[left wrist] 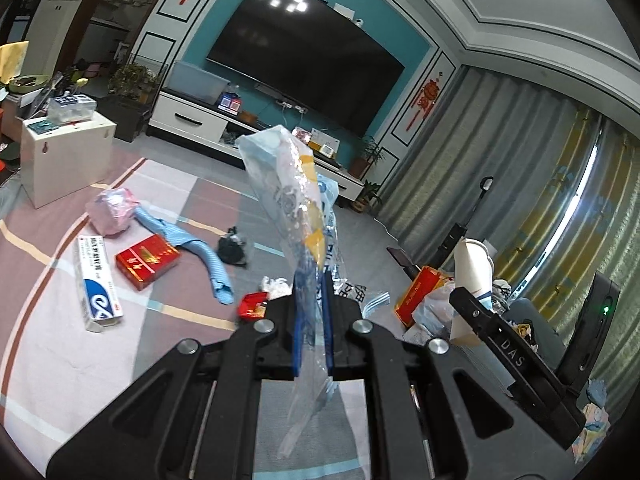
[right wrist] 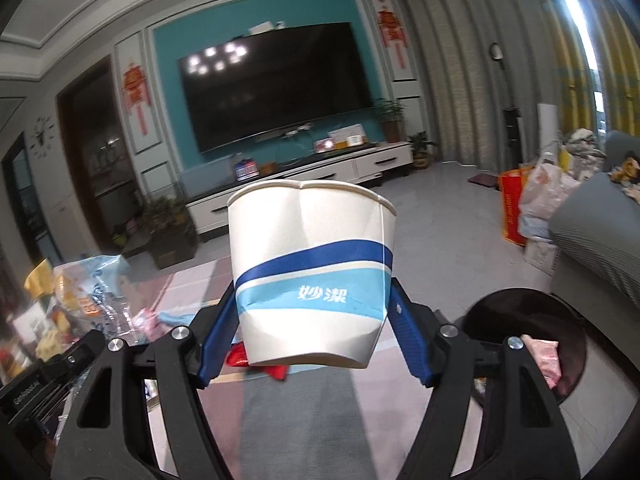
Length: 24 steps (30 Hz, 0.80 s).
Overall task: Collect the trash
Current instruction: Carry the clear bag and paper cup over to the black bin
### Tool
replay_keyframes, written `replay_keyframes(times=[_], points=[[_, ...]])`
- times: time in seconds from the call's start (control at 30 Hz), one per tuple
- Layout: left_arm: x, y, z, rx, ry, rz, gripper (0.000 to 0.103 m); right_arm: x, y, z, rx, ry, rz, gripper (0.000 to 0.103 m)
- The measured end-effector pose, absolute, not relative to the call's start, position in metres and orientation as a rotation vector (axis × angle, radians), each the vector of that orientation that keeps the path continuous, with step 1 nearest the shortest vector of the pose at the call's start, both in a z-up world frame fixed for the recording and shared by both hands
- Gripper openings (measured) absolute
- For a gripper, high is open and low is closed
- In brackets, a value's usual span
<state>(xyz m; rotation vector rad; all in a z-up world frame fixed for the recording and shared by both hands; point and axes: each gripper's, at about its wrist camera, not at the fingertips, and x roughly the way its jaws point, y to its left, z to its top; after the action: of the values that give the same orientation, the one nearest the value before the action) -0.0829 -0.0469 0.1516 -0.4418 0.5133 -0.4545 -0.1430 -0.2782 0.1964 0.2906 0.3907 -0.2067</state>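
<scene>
At far left in our left view a white cabinet (left wrist: 66,160) stands on the rug (left wrist: 40,288). On the rug lie a pink wad (left wrist: 113,212), a white and blue tube box (left wrist: 98,282), a red pack (left wrist: 147,261), a striped blue cloth (left wrist: 200,256), a small black lump (left wrist: 231,249) and a red scrap (left wrist: 252,305), all near one another but apart from our grippers. In the middle our left gripper (left wrist: 312,320) is clamped on a clear plastic wrapper (left wrist: 298,216), which stands up tilted between the blue pads (left wrist: 329,320) and hangs below them too. To the right we see our other tool with its paper cup (left wrist: 472,264). In the right view the wrapper (right wrist: 92,292) shows at left, blurred. In the centre our right gripper (right wrist: 316,320) grips the white cup (right wrist: 312,276) with blue bands by its sides, rim up and dented. At lower right sits a dark round bin (right wrist: 520,304) with something pink (right wrist: 540,354) in it, beside a grey sofa (right wrist: 600,232).
</scene>
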Motion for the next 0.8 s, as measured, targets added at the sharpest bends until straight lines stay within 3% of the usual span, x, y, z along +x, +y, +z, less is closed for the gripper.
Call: replay_keyframes(times=[0.8], points=[[-0.086,-0.172,0.139,-0.316,0.611,-0.632,0.01,-0.18,-0.379,0.17,0.441,0.408,-0.496,0.07]])
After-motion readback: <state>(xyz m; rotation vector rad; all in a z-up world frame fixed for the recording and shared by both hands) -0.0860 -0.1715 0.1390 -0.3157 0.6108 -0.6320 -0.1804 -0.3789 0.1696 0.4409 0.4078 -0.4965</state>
